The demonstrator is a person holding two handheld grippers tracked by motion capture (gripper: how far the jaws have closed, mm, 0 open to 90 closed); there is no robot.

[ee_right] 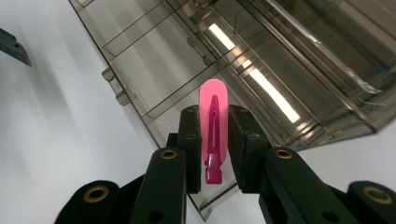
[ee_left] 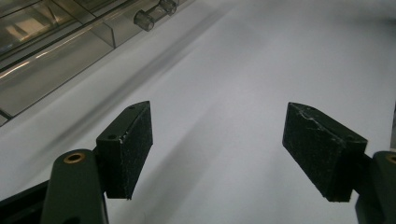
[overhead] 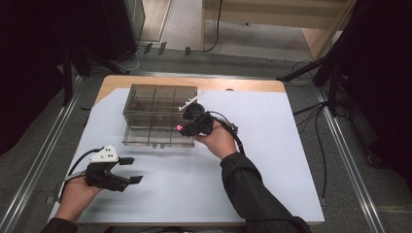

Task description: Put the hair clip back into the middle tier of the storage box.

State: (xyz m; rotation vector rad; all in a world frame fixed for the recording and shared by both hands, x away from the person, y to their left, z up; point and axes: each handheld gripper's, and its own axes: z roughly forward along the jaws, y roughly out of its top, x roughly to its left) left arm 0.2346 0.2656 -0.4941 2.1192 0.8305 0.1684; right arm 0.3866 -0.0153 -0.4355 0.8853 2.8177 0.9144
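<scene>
Pink hair clip [ee_right: 213, 135] sits pinched in the right gripper [ee_right: 214, 140], over the open drawer [ee_right: 154, 70] of the see-through box [overhead: 160, 114]. It could slip and miss. Left gripper [overhead: 130, 170] waits wide open.

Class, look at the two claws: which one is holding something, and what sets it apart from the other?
The right claw, shut on a pink clip over the clear box; the left claw is open.
</scene>
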